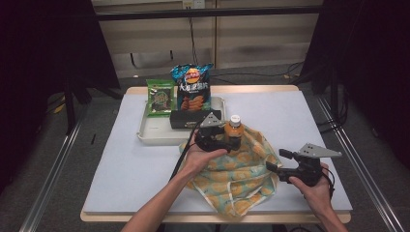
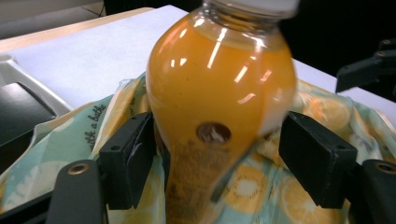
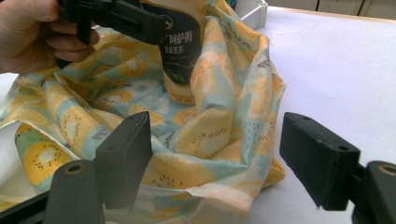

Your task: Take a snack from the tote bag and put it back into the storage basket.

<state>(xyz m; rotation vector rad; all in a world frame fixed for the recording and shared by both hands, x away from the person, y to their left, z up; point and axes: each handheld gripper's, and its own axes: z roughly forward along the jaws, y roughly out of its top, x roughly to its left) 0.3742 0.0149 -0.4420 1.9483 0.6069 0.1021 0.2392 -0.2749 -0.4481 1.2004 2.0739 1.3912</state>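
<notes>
Fingers [image 2: 128, 161] of the left gripper [image 1: 223, 138] stand on either side of the orange bottle [image 2: 219, 98]: in the left gripper view one black pad touches the bottle's side low down, while the other pad stands a little off its label, so the jaws are fairly wide around the bottle and a firm grip cannot be told. The bottle stands upright with its white cap up, its lower part sunk in the mouth of the fruit-print bag [image 1: 241, 174], which lies crumpled on the near half of the worktop [image 1: 121, 164], towards its near edge. In the right gripper view the bottle's dark label shows between folds of the bag's cloth. The right gripper [image 1: 283, 166] sits by the bag's right side, near the worktop's near right corner; its jaws are wide apart with the bag's folded rim lying between them, the pads not pressing on the cloth. Behind the bag, a white tray [image 1: 145, 133] near the worktop's far edge holds a crisp packet [image 1: 192, 87], a green packet [image 1: 160, 96] and a black box [image 1: 186, 119]
</notes>
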